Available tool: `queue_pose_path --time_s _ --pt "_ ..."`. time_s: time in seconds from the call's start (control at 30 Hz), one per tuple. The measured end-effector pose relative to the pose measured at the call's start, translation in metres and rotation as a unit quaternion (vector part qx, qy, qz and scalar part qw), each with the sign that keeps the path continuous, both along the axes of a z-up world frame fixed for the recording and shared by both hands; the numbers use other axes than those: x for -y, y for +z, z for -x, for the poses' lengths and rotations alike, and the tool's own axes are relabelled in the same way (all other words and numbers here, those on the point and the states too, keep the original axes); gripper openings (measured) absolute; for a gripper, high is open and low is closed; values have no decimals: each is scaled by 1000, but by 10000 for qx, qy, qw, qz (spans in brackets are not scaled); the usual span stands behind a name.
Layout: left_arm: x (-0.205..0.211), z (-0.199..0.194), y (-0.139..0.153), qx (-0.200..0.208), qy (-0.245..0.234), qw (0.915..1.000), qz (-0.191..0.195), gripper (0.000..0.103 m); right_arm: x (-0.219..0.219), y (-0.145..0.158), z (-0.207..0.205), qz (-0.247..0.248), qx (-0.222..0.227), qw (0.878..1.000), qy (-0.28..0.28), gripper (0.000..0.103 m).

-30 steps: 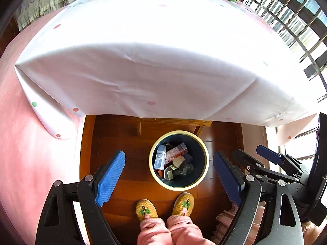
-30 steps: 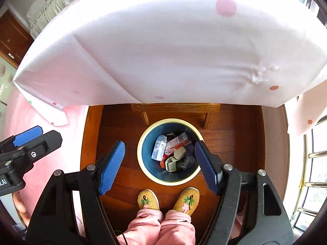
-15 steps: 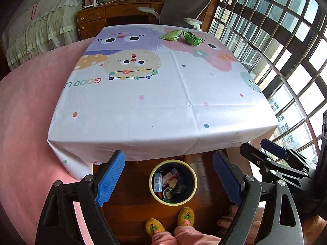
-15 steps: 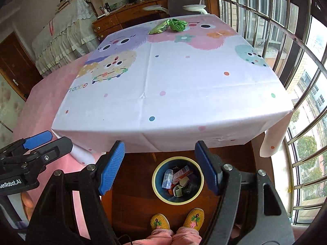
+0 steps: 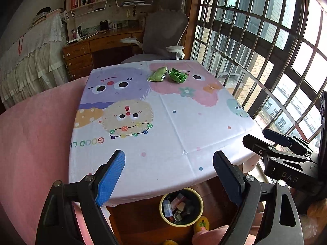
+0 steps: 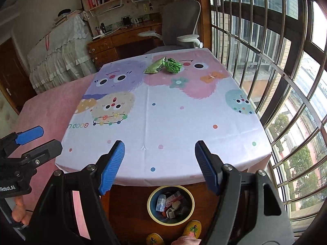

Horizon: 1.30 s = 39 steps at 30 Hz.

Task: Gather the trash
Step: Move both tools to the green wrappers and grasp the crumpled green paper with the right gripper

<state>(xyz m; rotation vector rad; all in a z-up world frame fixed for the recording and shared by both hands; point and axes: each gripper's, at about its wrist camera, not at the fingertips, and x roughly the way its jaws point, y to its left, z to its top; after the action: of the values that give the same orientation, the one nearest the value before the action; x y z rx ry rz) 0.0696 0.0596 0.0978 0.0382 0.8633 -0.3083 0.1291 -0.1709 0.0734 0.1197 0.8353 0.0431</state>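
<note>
A: Start at the jaws. What are they doing?

B: Both are spread wide with nothing between them. The left gripper (image 5: 168, 175) and the right gripper (image 6: 158, 166) hang side by side over the near edge of the table (image 5: 163, 159).

A: And the trash?

B: Two green pieces sit at the far end of the table: a flat green wrapper (image 5: 157, 75) and, just beside it toward the window, a crumpled green wrapper (image 5: 178, 75). From the right wrist view they look almost touching (image 6: 154, 67) (image 6: 172, 65).

A: Where does it all go?

B: Into the bin (image 5: 181, 206), on the floor below the table's near edge, already holding several cartons and scraps. The person's slippers (image 6: 192, 229) stand right beside it.

A: What could go wrong?

B: My guess is the reach. The wrappers lie well apart from the grippers, across the whole table. Thin, flat film is hard to pinch; a low approach could snag the tablecloth (image 6: 163, 122) and drag it. Crowded together, one wrapper may get nudged away while the other is taken. And a light wrapper released too high over the bin might drift past the rim.
</note>
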Motion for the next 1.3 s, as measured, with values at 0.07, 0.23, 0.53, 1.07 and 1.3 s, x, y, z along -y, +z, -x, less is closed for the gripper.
queue_pose_path --time_s 0.07,0.23,0.53,1.07,1.3 --pt "1 -16 8 9 36 10000 22 89 2 10 -16 80 79 9999 46 69" --pt "3 -71 16 -63 349 9994 -40 89 7 21 -76 140 114 9996 229 69" --pt "28 -224 -9 -498 787 9956 -48 87 48 -29 -244 -149 -416 9969 645 54" --pt "103 -484 -132 -1365 1073 9825 -676 81 69 -174 -525 -273 -1514 9725 1749 54" --pt "123 -526 -159 -1507 918 9812 -785 81 63 -204 -544 -374 -1464 9629 2234 38"
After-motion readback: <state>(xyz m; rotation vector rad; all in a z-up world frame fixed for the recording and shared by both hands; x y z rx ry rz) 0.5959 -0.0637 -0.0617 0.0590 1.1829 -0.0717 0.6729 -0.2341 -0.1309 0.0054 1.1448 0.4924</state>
